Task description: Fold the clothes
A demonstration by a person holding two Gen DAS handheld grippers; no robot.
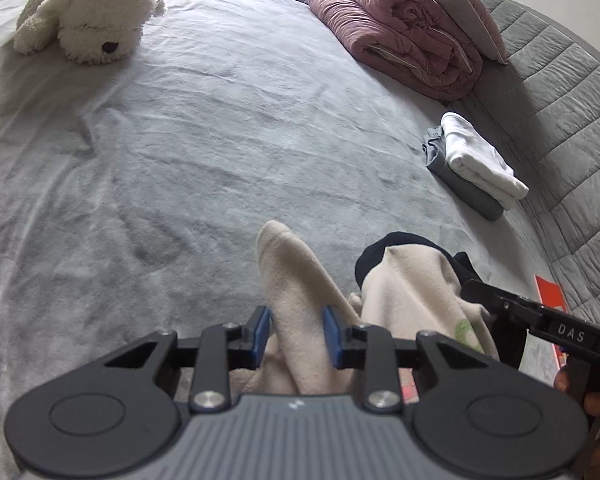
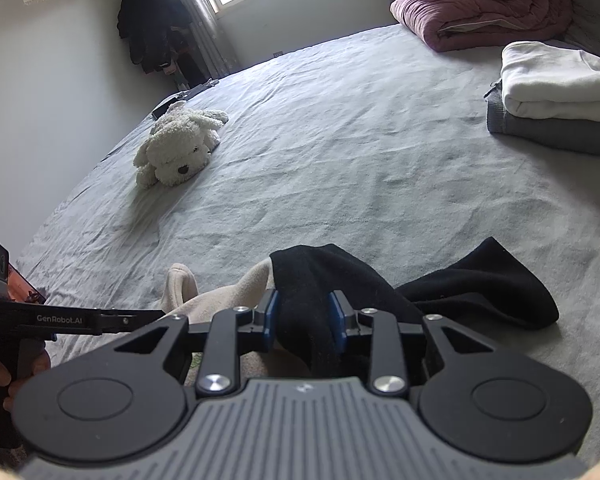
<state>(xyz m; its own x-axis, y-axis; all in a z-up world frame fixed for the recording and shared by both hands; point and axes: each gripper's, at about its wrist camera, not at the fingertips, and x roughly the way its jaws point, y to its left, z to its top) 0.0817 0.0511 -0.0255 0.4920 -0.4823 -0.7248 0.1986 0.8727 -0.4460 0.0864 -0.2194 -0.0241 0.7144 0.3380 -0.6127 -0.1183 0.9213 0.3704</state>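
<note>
Left wrist view: the left gripper (image 1: pixel 296 334) straddles a beige fleece sleeve or leg of the garment (image 1: pixel 412 292); the blue pads (image 1: pixel 331 334) sit at the cloth's edges, so I read it as pinched on that fold, loosely at most. The garment is beige with black lining or trim and lies bunched on the grey bed sheet (image 1: pixel 204 136), well short of the folded stack (image 1: pixel 472 164) near the headboard side. That stack, 1 white piece on 1 grey, looks finished. The right gripper (image 1: pixel 512 312) enters from the right, touching the same garment. Right wrist view: the right gripper (image 2: pixel 306 320) is clenched on a black part of the garment (image 2: pixel 480 288), cloth filling the gap between the pads. The left gripper (image 2: pixel 100 318) reaches in from the left at the beige part. The folded stack (image 2: pixel 556 96) lies far right and well beyond the garment; a white plush dog (image 2: pixel 180 148) and a rolled pink quilt (image 2: pixel 480 4) lie farther off. Judgement: 2 items done, this third still crumpled, needing spreading flat before any fold.
</note>
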